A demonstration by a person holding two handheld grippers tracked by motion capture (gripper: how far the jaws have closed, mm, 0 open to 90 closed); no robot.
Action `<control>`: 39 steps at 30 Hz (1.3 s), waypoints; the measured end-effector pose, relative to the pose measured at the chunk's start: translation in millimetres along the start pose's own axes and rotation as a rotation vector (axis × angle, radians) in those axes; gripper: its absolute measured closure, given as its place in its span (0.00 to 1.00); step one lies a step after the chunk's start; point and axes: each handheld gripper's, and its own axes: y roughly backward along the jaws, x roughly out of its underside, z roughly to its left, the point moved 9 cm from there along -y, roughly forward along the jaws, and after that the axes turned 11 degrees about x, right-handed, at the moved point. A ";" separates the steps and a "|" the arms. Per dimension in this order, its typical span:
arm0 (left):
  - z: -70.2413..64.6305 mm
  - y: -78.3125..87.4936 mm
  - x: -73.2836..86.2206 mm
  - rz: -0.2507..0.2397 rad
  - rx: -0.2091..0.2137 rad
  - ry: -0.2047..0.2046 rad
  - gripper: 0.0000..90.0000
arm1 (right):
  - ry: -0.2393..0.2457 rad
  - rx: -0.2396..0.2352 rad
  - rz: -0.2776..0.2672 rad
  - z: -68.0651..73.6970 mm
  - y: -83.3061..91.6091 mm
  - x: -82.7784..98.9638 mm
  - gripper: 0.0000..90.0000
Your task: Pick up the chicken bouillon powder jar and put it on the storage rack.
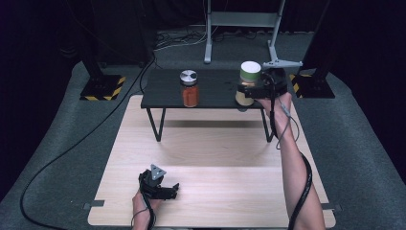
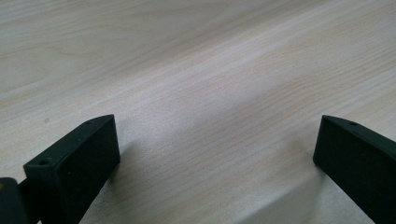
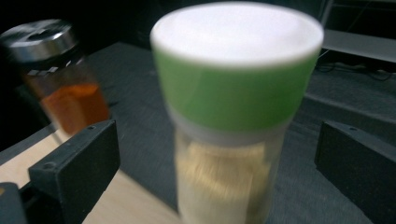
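The left gripper (image 1: 165, 190) rests low on the pale wooden desk (image 1: 215, 158) at the lower centre of the high view, its jaws wide with only bare wood between them.

At the upper centre stands a small black raised shelf (image 1: 215, 88). On its left part stands a glass jar of orange powder with a silver lid (image 1: 189, 88).

At the shelf's right end, the right gripper (image 1: 249, 91) brackets the clear jar of pale contents with a green-banded white cap (image 3: 236, 116). The jaws stand wide on either side, pads clear of the glass.

Judged step: either release after placing or approach before grasping; the frames do not settle which. For a grasp, the jaws must close squarely on the body below the cap.

The jar stands upright, long axis vertical, cap uppermost.
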 end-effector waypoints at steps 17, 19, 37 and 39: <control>-0.1 -0.2 0.1 -0.002 0.000 0.002 0.00 | 0.093 -0.039 0.126 0.5 62.3 118.5 0.00; -0.2 -0.2 0.2 -0.003 0.000 0.002 0.00 | 0.045 -0.029 0.156 -3.1 64.6 148.6 0.00; -0.1 -0.1 0.0 0.000 0.000 0.000 0.00 | -0.127 0.210 0.304 -8.5 76.6 294.4 0.00; -0.2 -0.2 0.1 -0.002 -0.001 0.001 0.00 | -0.110 0.214 0.316 -7.7 76.0 294.0 0.01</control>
